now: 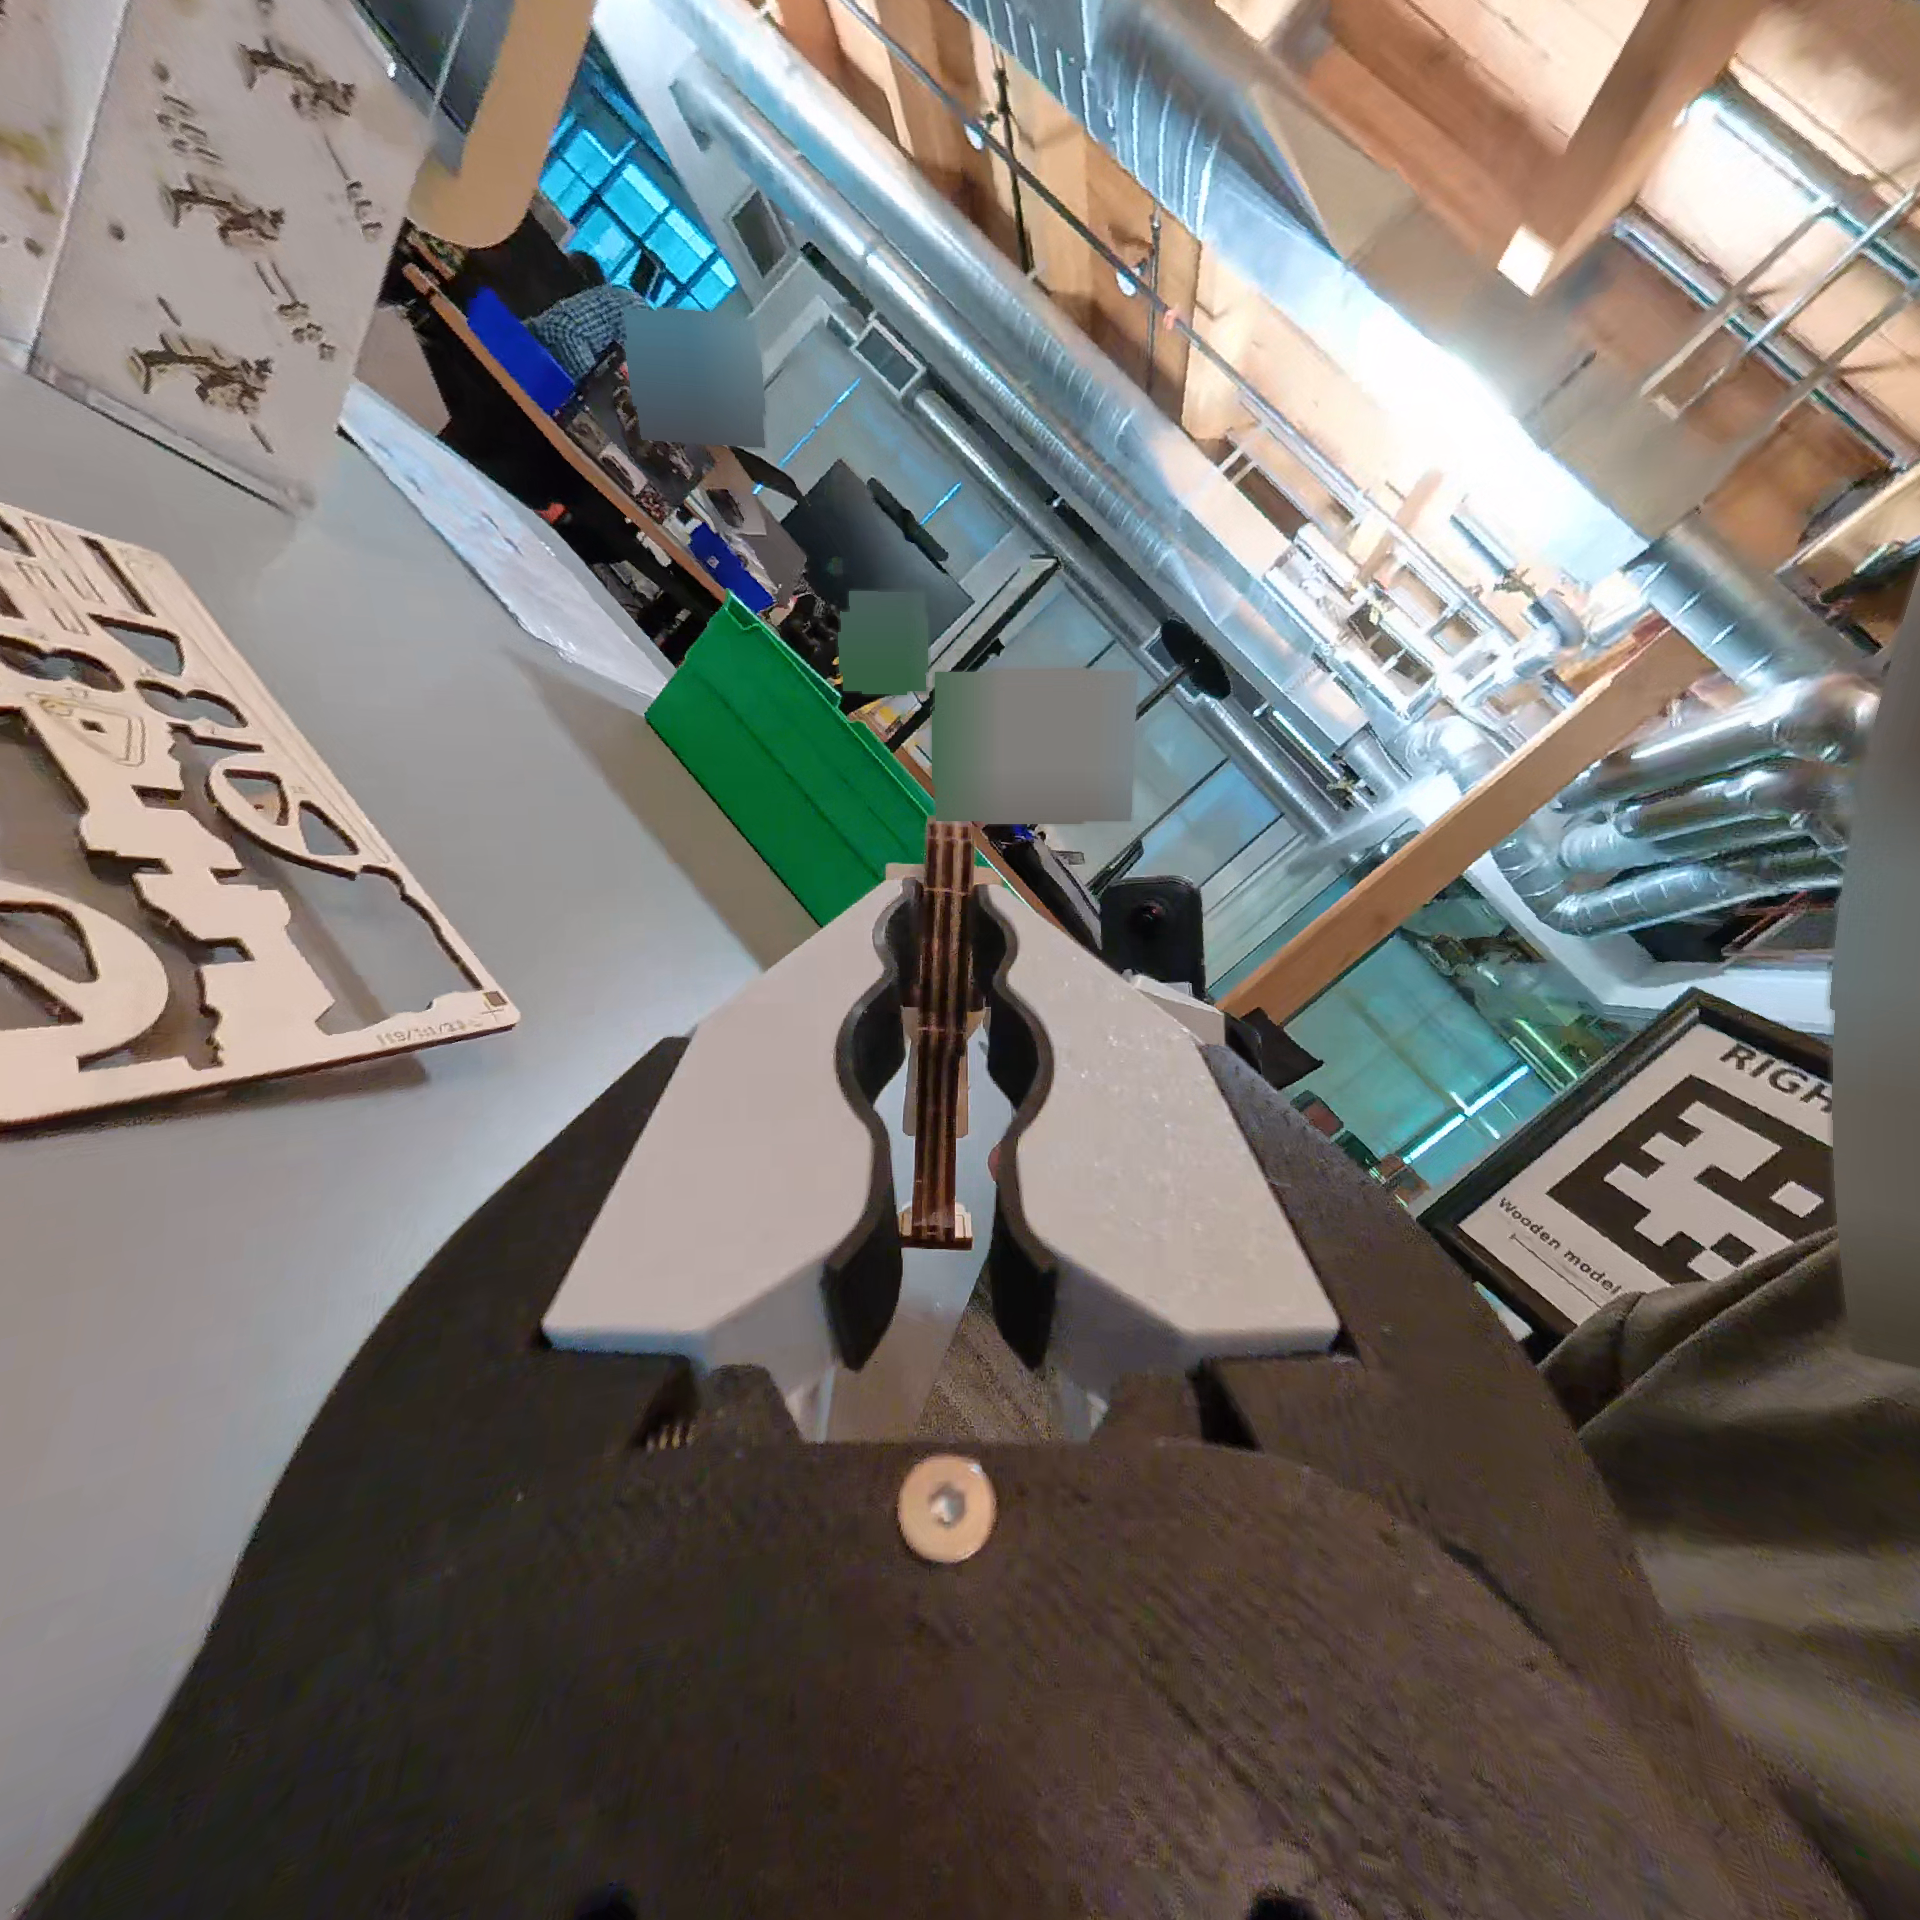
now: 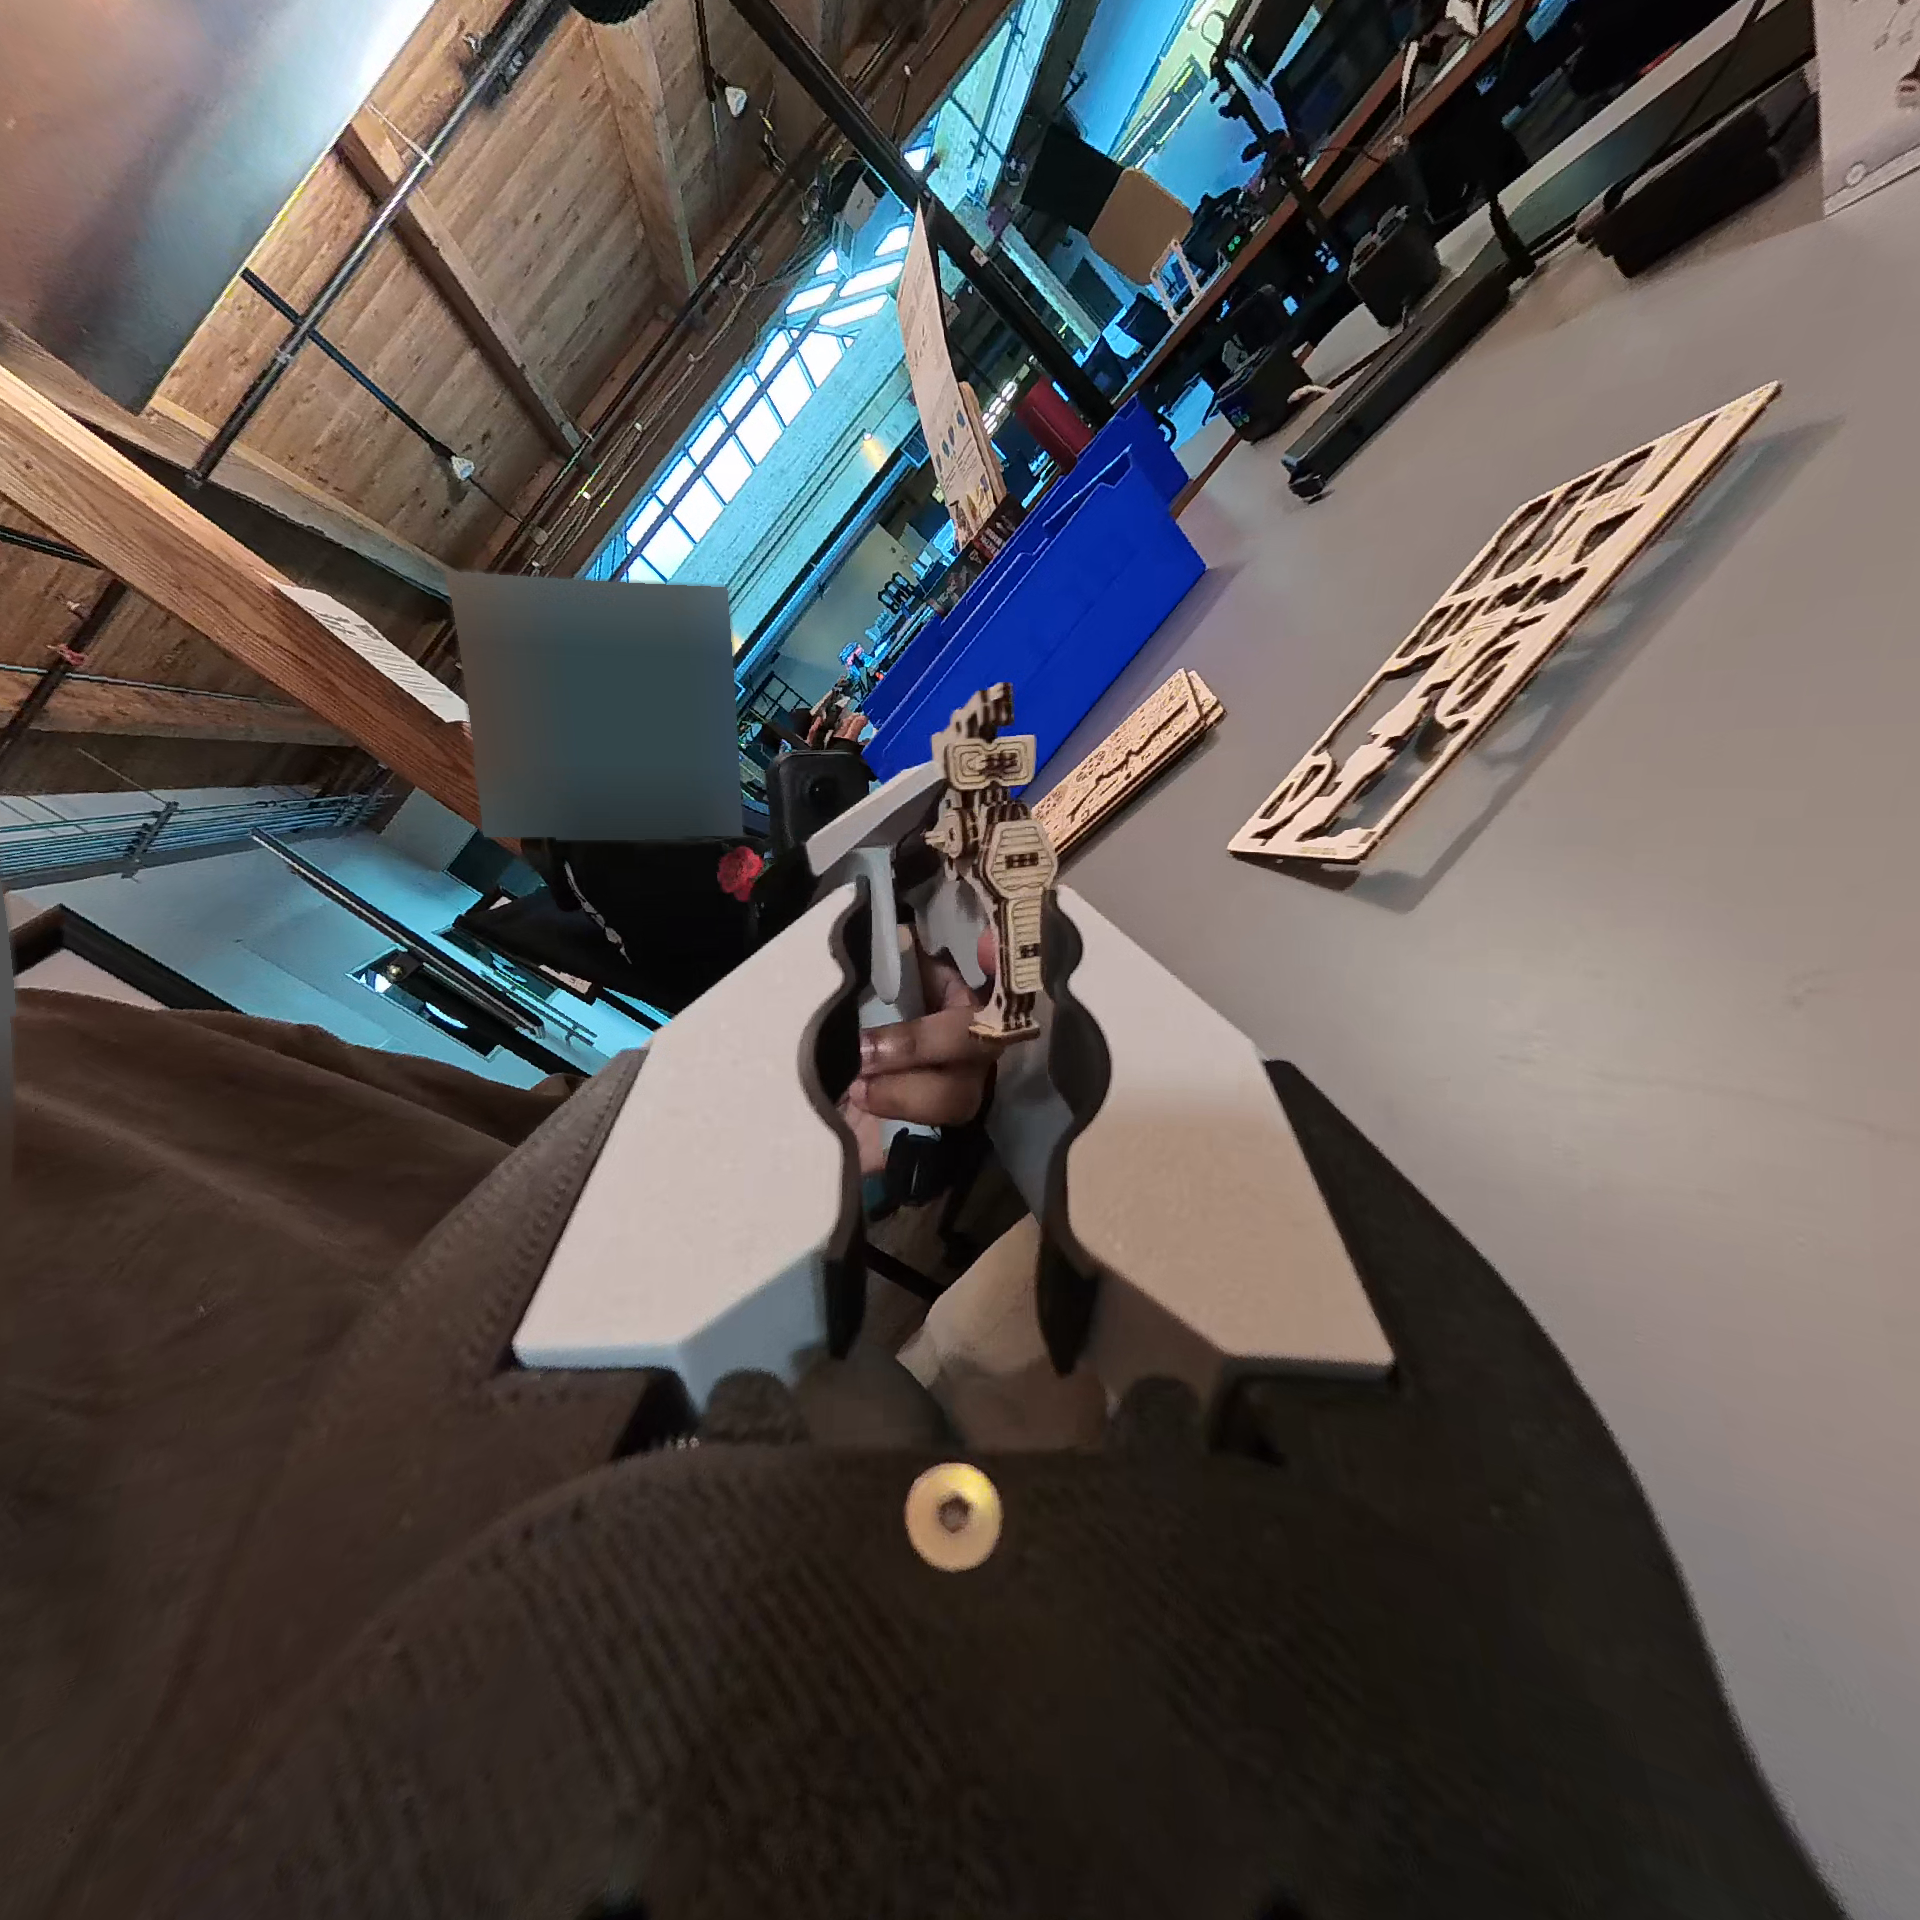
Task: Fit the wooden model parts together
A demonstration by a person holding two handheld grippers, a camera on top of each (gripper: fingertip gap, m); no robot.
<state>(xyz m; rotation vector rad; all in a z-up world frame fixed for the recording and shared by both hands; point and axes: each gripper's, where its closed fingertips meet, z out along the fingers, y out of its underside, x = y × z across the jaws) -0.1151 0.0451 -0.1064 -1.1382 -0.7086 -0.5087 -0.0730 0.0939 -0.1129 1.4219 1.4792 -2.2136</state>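
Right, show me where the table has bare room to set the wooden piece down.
Bare grey table lies between the right gripper and the punched-out wooden sheet. In the left view, there is open table between that sheet and the green bin. The far edge is crowded: stacked sheets, bins, black gear.

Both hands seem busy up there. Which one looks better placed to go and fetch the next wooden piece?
Probably the right. The left gripper is clamped on the wooden assembly, while the right gripper is open and empty, with the cut-out sheet lying on its side of the table.

model part (image 1: 938,1023): layered plywood; claw (image 1: 940,914): matt grainy plastic; table (image 1: 582,727): smooth matt
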